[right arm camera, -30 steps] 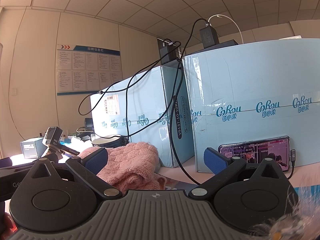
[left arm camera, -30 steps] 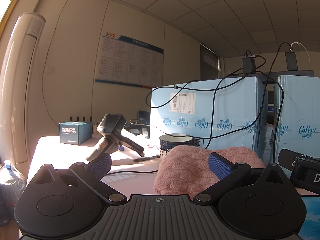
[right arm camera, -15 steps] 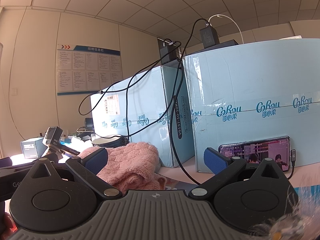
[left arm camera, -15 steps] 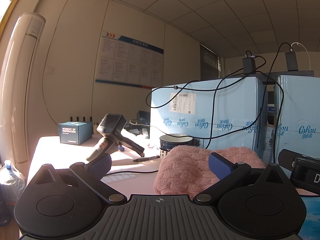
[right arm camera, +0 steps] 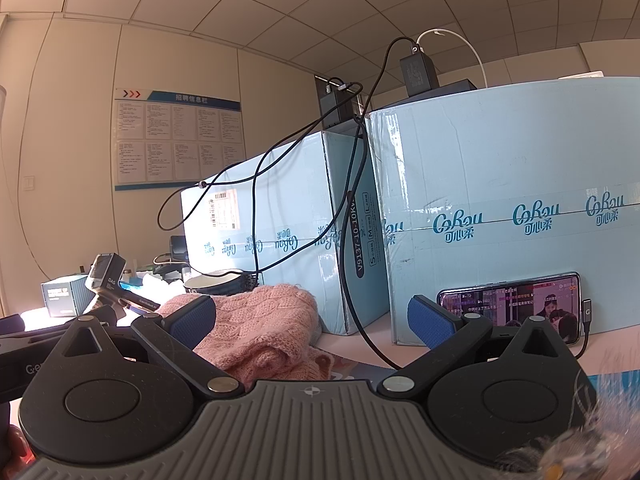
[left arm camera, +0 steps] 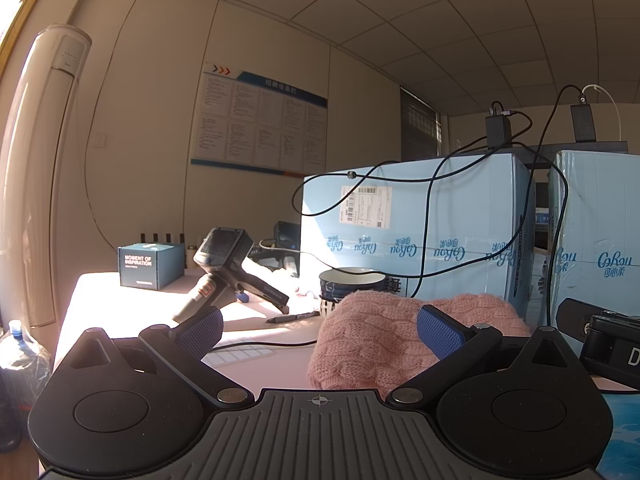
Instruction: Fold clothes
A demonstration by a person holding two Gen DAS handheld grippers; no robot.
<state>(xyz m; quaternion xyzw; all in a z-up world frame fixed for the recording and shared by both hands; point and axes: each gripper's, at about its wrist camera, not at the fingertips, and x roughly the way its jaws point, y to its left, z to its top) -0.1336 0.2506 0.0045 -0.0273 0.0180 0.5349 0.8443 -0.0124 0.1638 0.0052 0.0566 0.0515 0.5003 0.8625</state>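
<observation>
A pink cable-knit sweater lies bunched in a heap on the pale table, in front of the blue cartons. It also shows in the right wrist view, left of centre. My left gripper is open and empty, level with the table, just short of the heap. My right gripper is open and empty, to the right of the heap. Part of the right gripper's black body shows at the right edge of the left wrist view.
Two light blue cartons with cables and chargers stand behind the sweater. A phone leans on the right carton. A dark bowl, a pen, a spare black gripper and a small teal box lie to the left.
</observation>
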